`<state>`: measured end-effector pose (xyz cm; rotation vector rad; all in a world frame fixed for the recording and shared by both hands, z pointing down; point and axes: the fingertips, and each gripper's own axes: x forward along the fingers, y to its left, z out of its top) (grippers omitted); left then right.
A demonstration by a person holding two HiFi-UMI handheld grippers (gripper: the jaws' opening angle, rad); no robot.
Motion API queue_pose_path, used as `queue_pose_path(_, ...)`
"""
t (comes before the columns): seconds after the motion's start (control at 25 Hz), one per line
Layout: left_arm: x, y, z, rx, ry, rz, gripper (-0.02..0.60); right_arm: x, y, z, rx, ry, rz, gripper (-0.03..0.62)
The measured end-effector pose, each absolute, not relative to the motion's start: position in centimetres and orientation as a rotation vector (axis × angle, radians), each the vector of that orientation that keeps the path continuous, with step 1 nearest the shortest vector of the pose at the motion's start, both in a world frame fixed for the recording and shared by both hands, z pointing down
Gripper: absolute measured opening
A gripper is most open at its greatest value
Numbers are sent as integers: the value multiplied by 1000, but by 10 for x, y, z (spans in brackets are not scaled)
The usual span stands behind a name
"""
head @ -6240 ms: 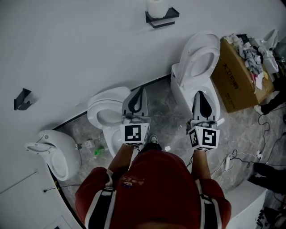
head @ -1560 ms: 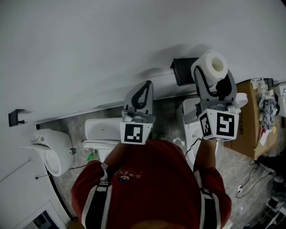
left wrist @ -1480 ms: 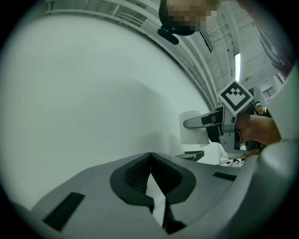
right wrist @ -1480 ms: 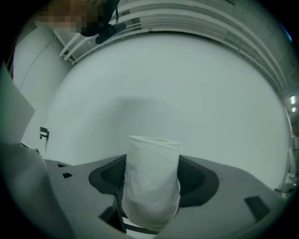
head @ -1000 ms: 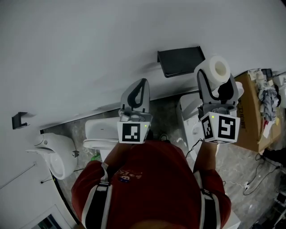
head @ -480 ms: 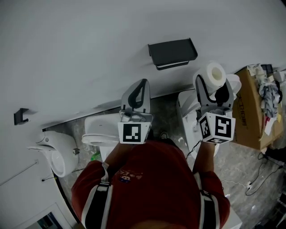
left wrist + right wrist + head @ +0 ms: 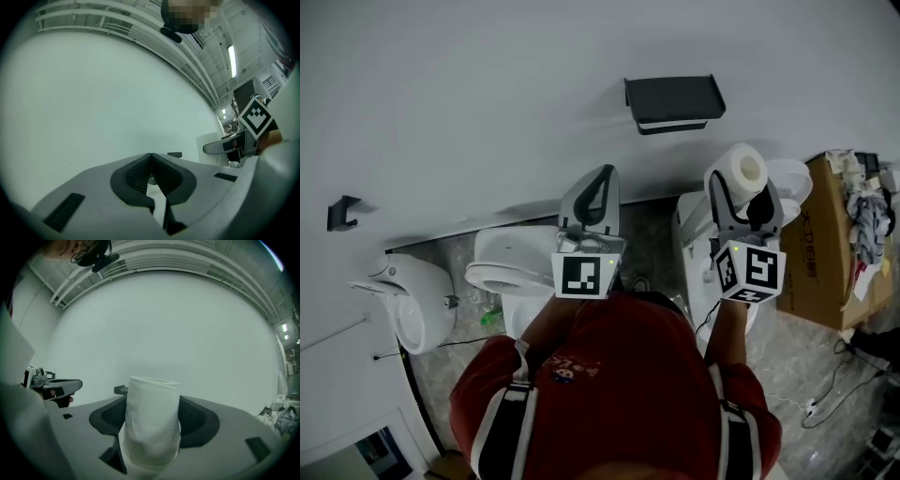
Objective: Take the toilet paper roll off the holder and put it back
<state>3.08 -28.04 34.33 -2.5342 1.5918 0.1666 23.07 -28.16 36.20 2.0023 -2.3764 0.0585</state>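
While the right gripper (image 7: pixel 741 190) clamps the toilet paper roll (image 7: pixel 742 167), lower than before, seemingly below the holder (image 7: pixel 674 101), left gripper (image 7: pixel 598 178) closed.

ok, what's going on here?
A person holds a gripper in each hand. The right gripper is clamped on the sides of the white toilet paper roll, which sits in the air below and to the right of the black wall-mounted holder. The holder is empty. The left gripper is shut on nothing and points towards the wall. So the roll is off the holder and not yet put back.
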Motion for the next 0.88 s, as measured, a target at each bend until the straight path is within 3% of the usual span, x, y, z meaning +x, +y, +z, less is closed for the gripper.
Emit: queue_pose_path(0.88, 26, -278, 358, -2523, 1613, 152, 18, 219, -284, 389, 1916, -2378, 104, 331)
